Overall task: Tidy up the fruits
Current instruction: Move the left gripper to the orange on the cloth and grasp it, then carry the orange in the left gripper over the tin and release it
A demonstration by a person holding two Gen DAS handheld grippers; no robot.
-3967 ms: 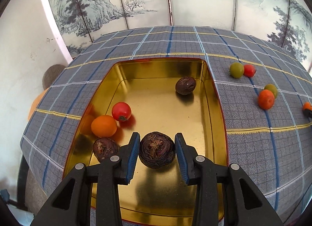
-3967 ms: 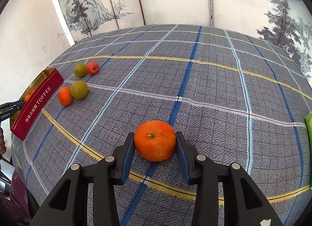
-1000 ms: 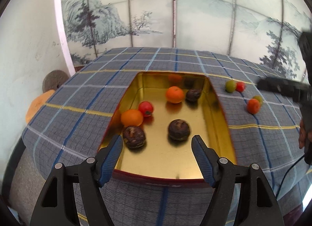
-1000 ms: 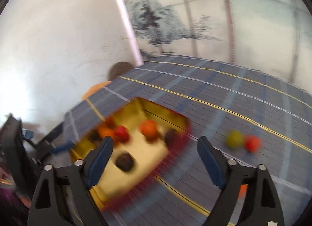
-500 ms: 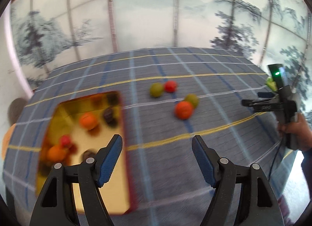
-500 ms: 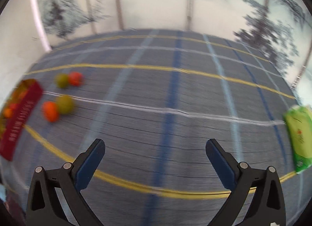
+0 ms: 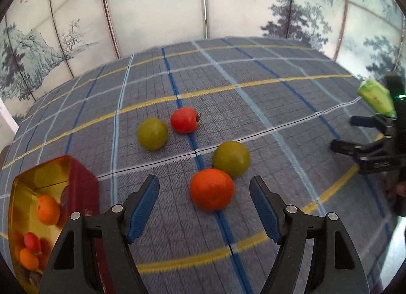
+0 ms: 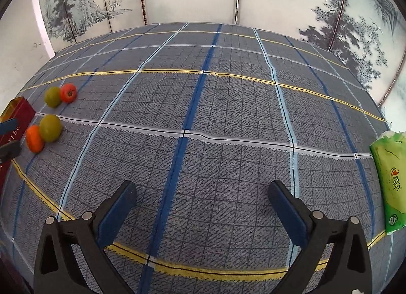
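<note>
In the left wrist view my left gripper [image 7: 204,192] hangs open over the plaid cloth. An orange [image 7: 212,189] lies between and just ahead of its blue pads, untouched. A green fruit [image 7: 231,158] touches the orange behind it. Farther back lie another green fruit [image 7: 152,133] and a red tomato [image 7: 184,119]. The gold tin with red walls [image 7: 83,182] sits at the lower left and holds several fruits. My right gripper [image 8: 203,198] stands wide open over bare cloth, nothing between its fingers. The same fruits show at the far left of the right wrist view, among them the orange [image 8: 34,138].
A green tissue pack [image 8: 389,179] lies at the table's right edge. The other gripper with a hand on it [image 7: 375,149] shows at the right of the left wrist view. A painted folding screen stands behind the table.
My left gripper swung right from over the tin to the loose fruits and came close to the orange. My right gripper turned away from the tin, opened wider and settled low over the cloth.
</note>
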